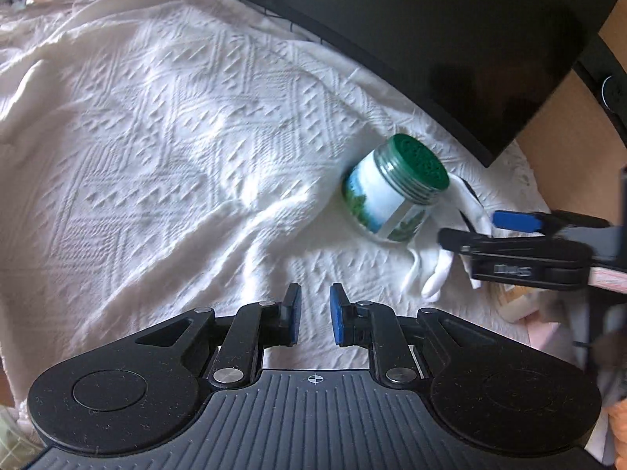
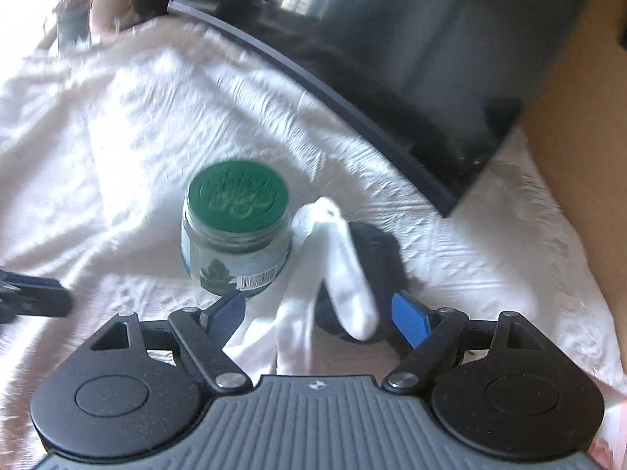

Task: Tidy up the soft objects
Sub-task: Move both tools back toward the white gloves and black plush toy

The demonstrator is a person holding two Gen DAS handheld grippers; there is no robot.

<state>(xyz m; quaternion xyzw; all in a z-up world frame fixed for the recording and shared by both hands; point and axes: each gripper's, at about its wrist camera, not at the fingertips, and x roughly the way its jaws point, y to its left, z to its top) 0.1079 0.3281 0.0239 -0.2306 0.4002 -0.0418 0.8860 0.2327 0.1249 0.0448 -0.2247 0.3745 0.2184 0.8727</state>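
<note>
L gripper [image 1: 315, 313]: jaws nearly together, small gap, nothing between; I see bare white cloth [image 1: 156, 137] ahead, lots of free room toward far-left. R gripper [image 2: 317, 313]: jaws wide apart, straddling white sock [image 2: 348, 270] w/o pressing, dark bundle [image 2: 376, 243] under it. Jar [image 2: 237, 231] touching sock's left. Black monitor [image 2: 392, 58] edge close behind, boxing in far-right side.

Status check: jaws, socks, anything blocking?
Left gripper narrow, empty. Right gripper open over white sock, not gripping. Green-lidded jar close beside the socks.
</note>
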